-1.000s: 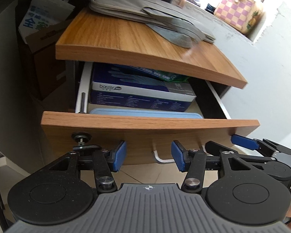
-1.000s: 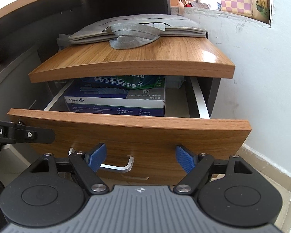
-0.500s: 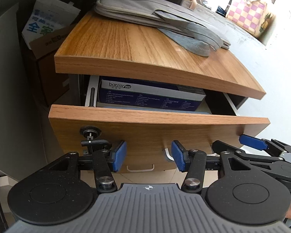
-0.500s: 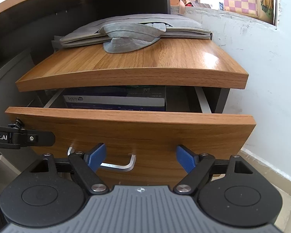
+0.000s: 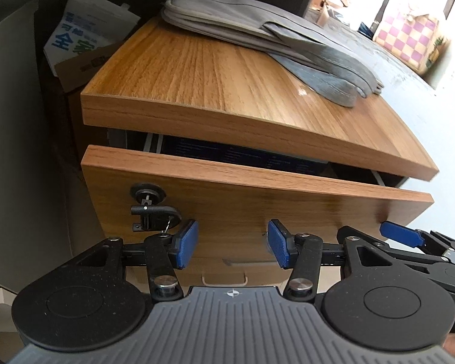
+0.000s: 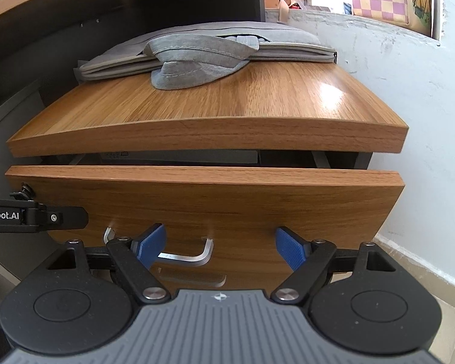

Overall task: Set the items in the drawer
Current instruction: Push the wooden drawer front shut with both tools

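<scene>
Left wrist view: my left gripper (image 5: 232,247) sits with fingers apart and empty, right up against the drawer (image 5: 242,200) front, by my read to push it shut. Cannot tell if a pad actually touches the wood. Drawer is only slightly out from under the cabinet top (image 5: 227,91). Through the gap I see a dark blue box (image 5: 236,154) inside, so the item looks stowed. A key (image 5: 154,212) hangs in the lock at the front's left. The right gripper (image 5: 403,235) shows at the right edge.

Right wrist view: my right gripper (image 6: 220,247) is also spread, holding nothing, low at the drawer (image 6: 227,200) front. Its left finger (image 6: 150,247) overlaps the metal handle (image 6: 191,253); not clamped on it. The box (image 6: 179,156) edge shows in the slit. A grey bag (image 6: 206,50) lies on top, outside the drawer.
</scene>
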